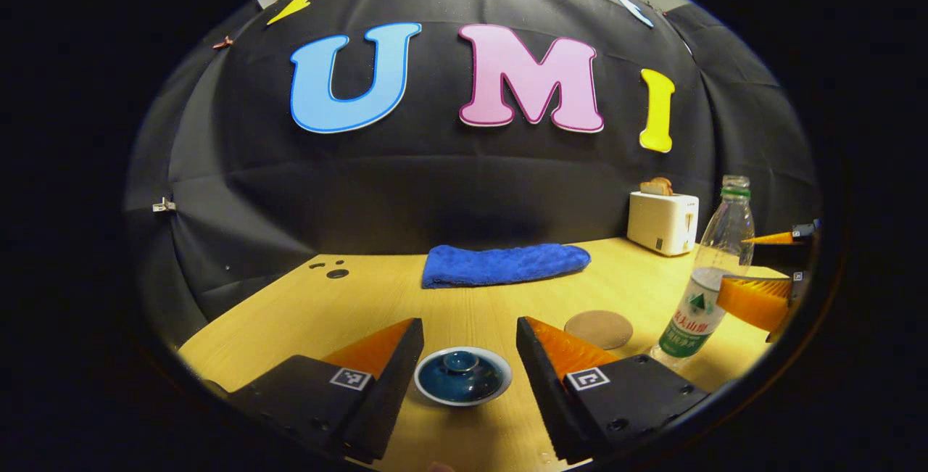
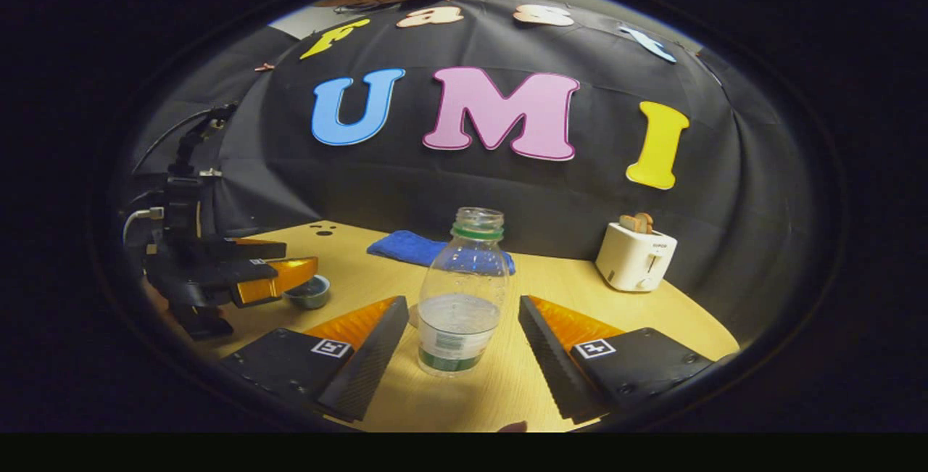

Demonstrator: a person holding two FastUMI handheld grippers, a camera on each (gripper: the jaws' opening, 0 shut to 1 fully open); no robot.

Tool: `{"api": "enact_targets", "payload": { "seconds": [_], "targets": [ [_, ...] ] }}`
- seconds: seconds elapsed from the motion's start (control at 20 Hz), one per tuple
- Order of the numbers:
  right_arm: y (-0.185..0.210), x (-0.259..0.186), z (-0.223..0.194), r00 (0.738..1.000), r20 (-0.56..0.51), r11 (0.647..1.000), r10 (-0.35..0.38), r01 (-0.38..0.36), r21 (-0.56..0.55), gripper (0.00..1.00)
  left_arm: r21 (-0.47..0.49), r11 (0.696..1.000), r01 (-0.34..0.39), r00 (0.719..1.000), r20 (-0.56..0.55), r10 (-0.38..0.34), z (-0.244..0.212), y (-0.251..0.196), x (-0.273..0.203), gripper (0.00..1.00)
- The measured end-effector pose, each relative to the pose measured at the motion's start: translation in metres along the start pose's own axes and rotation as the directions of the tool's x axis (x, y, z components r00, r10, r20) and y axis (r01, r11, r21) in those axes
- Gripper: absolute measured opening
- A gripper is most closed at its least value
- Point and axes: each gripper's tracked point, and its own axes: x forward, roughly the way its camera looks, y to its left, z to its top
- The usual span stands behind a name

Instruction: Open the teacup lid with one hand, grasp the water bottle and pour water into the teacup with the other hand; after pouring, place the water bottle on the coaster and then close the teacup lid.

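Note:
A dark blue teacup (image 1: 462,376) with its knobbed lid on sits on the wooden table (image 1: 464,305), low between the fingers of my open left gripper (image 1: 470,323); neither finger touches it. The clear, uncapped water bottle (image 2: 462,298), part full, stands upright between the fingers of my open right gripper (image 2: 462,303), with a gap on both sides. In the left gripper view the bottle (image 1: 707,276) is at the right, flanked by the right gripper (image 1: 761,269). A round brown coaster (image 1: 598,328) lies bare between cup and bottle. The right gripper view has the left gripper (image 2: 290,265) over the teacup (image 2: 308,292).
A folded blue towel (image 1: 504,264) lies at the back of the table. A white toaster (image 1: 662,220) holding bread stands at the back right, against the black wall. The table's front edge runs just under both grippers.

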Motion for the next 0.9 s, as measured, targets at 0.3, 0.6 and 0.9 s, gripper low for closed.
{"api": "enact_targets", "payload": {
  "seconds": [0.3,0.6,0.9],
  "targets": [
    [0.003,0.004,-0.008,1.0,-0.019,1.0,0.008,-0.008,0.006,0.95,-0.042,0.999,-0.008,0.996,-0.085,0.004,-0.031,0.002,0.012,0.56],
    [0.003,0.009,-0.014,1.0,-0.028,1.0,0.007,-0.007,0.006,0.95,-0.035,0.999,0.004,0.999,-0.051,-0.006,-0.021,0.005,0.013,0.32],
    [0.005,0.015,-0.024,0.999,-0.039,1.0,0.012,-0.011,0.015,0.95,-0.058,0.998,-0.015,1.0,0.006,0.015,0.016,0.02,0.001,0.31]
  ]
}}
